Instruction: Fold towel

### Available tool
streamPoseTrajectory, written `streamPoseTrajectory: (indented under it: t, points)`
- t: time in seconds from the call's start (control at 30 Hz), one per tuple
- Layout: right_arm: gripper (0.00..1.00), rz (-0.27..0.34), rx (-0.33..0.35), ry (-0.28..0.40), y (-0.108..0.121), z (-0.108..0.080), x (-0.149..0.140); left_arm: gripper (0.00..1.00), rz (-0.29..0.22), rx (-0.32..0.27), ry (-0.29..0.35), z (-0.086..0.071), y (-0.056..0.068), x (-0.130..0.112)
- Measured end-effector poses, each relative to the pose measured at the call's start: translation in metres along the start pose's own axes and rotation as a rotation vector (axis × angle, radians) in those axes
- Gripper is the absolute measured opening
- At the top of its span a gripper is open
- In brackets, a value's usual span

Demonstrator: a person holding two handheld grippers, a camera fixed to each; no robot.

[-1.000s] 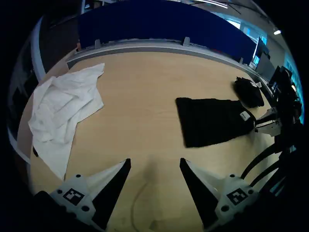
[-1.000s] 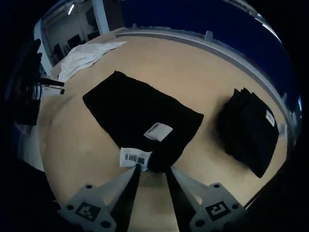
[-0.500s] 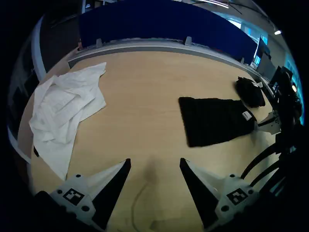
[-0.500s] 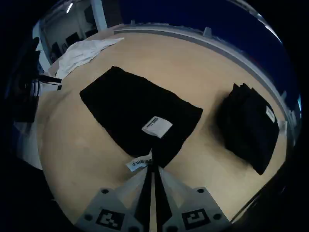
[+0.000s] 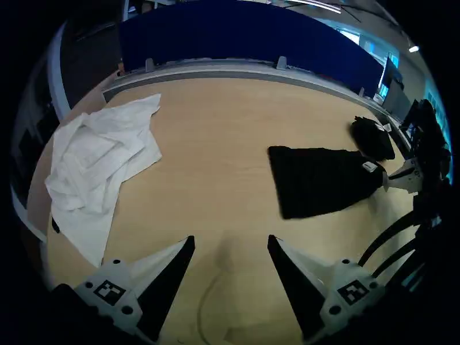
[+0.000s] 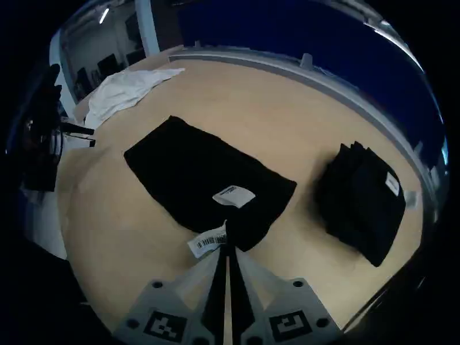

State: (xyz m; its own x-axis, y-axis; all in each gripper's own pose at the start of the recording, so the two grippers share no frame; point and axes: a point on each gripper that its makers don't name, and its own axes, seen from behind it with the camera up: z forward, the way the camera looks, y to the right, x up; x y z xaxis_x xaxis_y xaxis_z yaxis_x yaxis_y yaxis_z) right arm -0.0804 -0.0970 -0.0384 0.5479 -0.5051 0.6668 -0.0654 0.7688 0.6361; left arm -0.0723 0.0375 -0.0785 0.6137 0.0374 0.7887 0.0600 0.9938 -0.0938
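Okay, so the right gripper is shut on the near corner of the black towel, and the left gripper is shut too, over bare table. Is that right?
Not quite. The left gripper is open, its fingers spread wide over the bare table, as the left gripper view shows. The rest stands: the right gripper is shut on the near corner of the black towel.

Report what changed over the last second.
The right tool went from open to shut on the near corner of the black towel, beside its barcode tag, and has kept that grip. The left tool stayed open above the table. The white cloth and the folded black stack have not moved.
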Motion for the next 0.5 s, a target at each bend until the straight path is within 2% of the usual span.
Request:
streamPoseTrajectory:
  t: [0.27,0.5]
  points:
    - [0.03,-0.068,-0.003,0.046,-0.006,-0.017,0.046,0.94,-0.011,0.003,0.013,-0.009,-0.004,0.000]
    - [0.03,-0.139,-0.004,0.069,-0.016,-0.022,0.081,0.94,-0.017,0.028,0.033,-0.019,-0.016,-0.003]
